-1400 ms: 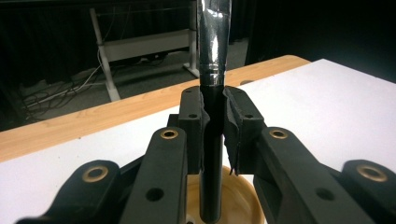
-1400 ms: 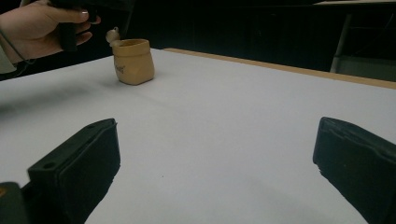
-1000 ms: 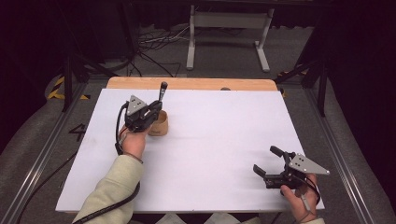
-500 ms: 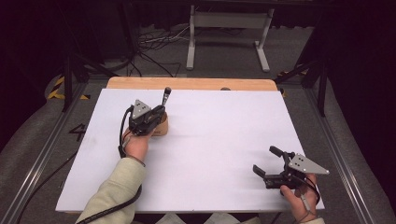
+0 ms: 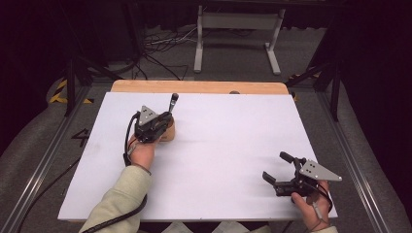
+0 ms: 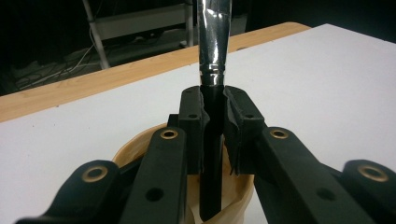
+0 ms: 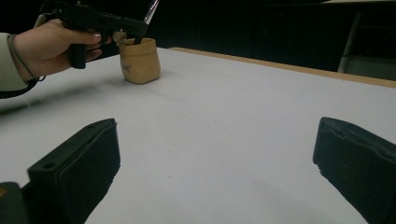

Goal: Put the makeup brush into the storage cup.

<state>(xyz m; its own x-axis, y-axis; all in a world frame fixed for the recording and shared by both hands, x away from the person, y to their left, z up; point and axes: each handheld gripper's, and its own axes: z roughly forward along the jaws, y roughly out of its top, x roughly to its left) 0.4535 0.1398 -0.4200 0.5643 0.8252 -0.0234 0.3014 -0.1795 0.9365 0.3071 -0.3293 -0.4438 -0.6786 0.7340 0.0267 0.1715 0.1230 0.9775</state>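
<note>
Left gripper (image 5: 164, 121): held in the person's left hand (image 5: 142, 153) over the far left part of the white table (image 5: 233, 145). Jaws clamped tight on the black handle of a brush (image 6: 214, 116); in the left gripper view the pads press on the handle from both sides, just below its metal collar.

Brush: upright, slightly tilted. The end above the jaws is wrapped in clear shiny film. The lower end of the handle hangs inside the mouth of the pouch; whether it touches the bottom cannot be told. In the high view the brush (image 5: 173, 102) rises past the far side of the gripper.

Pouch (image 6: 233, 191): small, tan, soft-walled, open at the top, standing on the table directly under the left gripper. In the right gripper view the pouch (image 7: 138, 60) stands upright with the brush (image 7: 150, 11) leaning out of it and the left hand (image 7: 44, 46) just beside it.

Right gripper (image 5: 279, 167): held in the person's right hand (image 5: 311, 208) at the near right corner of the table, well apart from the pouch. Jaws spread wide, nothing between them; they point across the table toward the pouch.

Table: white top with a wooden strip (image 5: 204, 87) along the far edge.

Beyond the table: grey floor, a white metal stand (image 5: 235, 29), loose cables (image 5: 160, 46)
</note>
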